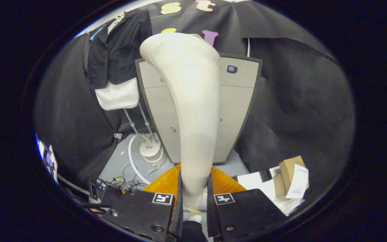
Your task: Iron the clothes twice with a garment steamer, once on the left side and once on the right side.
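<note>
The gripper (195,198) fingers clamp the handle of the cream plastic garment steamer head (190,101), which rises ahead of them. The hanging black shirt with white hem (118,64) sits well apart at 10 o'clock. Risk: the smooth handle may twist in the grip during the swing toward the shirt, misaiming the steam.

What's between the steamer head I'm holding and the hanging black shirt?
Gripper view: nothing. The hand-held gripper is shut on the steamer; beyond it, to the side, the black shirt hangs apart, a grey cabinet behind.
</note>
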Tool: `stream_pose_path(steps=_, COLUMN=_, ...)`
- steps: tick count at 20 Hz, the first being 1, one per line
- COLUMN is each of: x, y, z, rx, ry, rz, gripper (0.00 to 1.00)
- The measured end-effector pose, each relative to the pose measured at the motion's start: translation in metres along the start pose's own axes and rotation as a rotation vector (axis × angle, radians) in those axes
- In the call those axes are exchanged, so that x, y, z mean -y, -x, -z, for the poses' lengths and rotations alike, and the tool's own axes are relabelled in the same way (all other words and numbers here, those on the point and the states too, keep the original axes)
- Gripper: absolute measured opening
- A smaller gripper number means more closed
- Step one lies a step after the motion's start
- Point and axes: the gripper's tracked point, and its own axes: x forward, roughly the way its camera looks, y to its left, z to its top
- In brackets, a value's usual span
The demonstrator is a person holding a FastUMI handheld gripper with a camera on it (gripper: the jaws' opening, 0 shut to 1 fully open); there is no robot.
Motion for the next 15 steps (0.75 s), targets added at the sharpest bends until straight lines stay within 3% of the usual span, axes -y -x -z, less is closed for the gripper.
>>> stream_pose_path(steps=5, x=-0.019, y=0.001, z=0.011, rx=-0.028, ry=0.005, rz=0.002, gripper=0.31)
stream_pose_path(steps=15, x=-0.046, y=-0.013, z=-0.011, rx=-0.028, ry=0.031, rz=0.012, gripper=0.31)
